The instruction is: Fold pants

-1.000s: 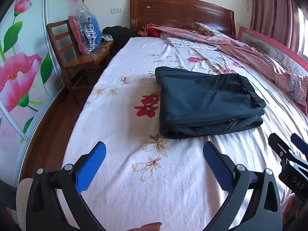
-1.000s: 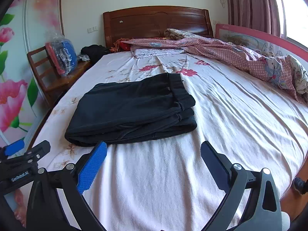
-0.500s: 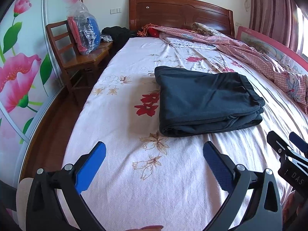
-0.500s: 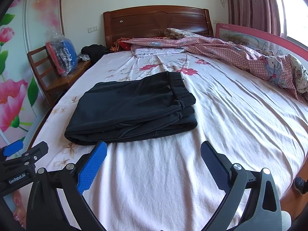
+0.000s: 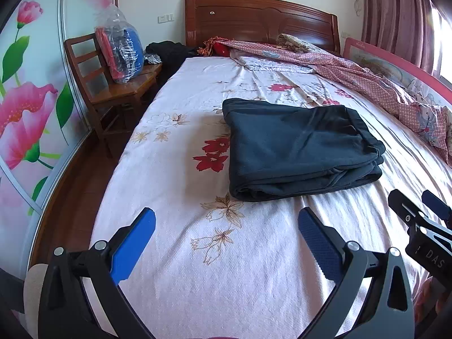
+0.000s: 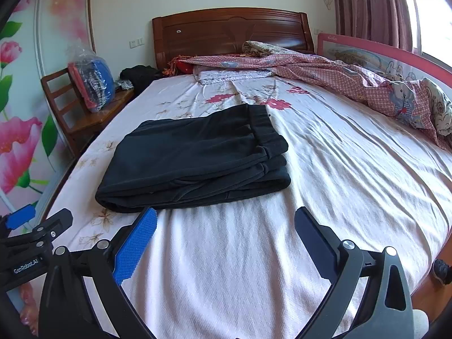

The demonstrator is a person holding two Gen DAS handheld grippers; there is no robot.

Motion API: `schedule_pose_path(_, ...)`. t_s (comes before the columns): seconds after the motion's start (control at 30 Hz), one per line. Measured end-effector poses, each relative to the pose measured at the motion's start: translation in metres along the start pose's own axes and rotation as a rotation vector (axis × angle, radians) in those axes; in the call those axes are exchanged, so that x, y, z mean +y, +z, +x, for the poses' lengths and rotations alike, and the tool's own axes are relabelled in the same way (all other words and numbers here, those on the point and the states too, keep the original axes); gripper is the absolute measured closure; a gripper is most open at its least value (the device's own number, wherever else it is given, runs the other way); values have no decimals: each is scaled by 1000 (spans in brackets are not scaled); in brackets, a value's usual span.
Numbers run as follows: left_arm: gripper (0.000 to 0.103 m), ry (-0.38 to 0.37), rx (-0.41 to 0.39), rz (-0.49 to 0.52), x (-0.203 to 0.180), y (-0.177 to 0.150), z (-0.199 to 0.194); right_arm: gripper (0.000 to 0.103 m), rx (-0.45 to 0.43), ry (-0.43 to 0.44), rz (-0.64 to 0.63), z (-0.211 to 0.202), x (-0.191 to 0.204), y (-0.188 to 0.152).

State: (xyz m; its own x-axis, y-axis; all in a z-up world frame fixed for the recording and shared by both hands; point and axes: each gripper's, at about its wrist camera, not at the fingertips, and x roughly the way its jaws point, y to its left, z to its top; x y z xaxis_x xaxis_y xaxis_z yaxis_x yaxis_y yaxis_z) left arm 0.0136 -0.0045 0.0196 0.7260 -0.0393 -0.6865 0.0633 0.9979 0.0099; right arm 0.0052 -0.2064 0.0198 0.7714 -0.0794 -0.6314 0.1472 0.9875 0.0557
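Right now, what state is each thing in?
pants: folded in a flat stack on the bed, untouched
left claw: open, empty, short of the pants
right claw: open, empty, short of the pants
quilt: rumpled along the far side
bag: upright on the chair

You have the dark pants lying folded into a flat, roughly rectangular stack on the pink floral bed sheet, around the middle of the bed. Look at the right end of the stack: the ribbed waistband sits on top there, with several layers showing beneath it. The near long edge is a rounded fold, and the top surface lies mostly smooth, with only slight creases
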Motion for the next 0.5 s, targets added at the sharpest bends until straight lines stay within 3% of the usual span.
schedule_pose_path(0.5, 2, -4, 4, 6, 0, -1, 1, 6, 6, -3, 1, 2, -2, -2)
